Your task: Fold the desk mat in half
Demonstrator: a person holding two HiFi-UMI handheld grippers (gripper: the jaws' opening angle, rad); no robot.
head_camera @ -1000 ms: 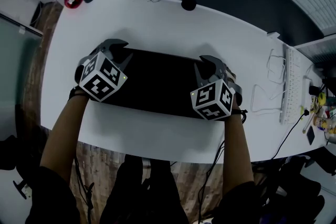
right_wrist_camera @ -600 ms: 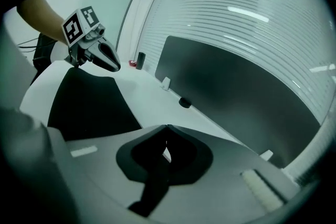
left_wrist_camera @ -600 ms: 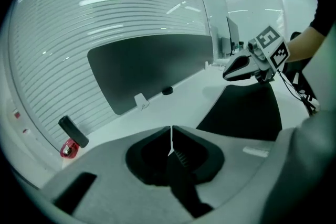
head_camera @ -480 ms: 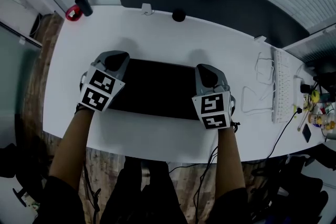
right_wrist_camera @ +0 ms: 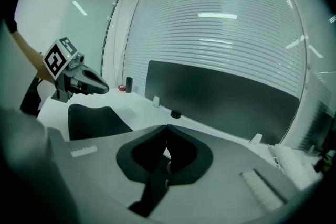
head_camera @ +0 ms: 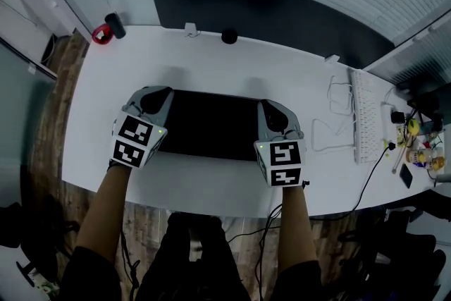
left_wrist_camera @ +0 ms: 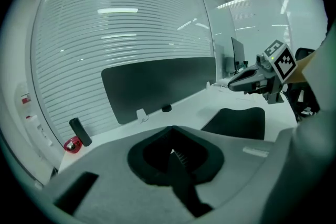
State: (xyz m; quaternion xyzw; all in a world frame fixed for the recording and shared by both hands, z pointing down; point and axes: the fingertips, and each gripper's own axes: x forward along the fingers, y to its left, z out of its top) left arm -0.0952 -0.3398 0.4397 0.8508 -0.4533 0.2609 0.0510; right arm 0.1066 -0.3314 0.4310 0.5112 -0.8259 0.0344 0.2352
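The black desk mat lies across the white table, with its near edge raised at both ends. My left gripper is shut on the mat's left near corner, and a thin black strip of mat runs between its jaws. My right gripper is shut on the right near corner, with the same black strip pinched in its jaws. From each gripper view I see the other gripper above the dark mat.
A dark panel stands along the table's far edge. In front of it are a white clip and a small black round object. A black cylinder stands far left. A white keyboard and cables lie right.
Both grippers have risen and rolled upright, lifting the mat's near corners off the table. The mat now looks shorter from front to back.
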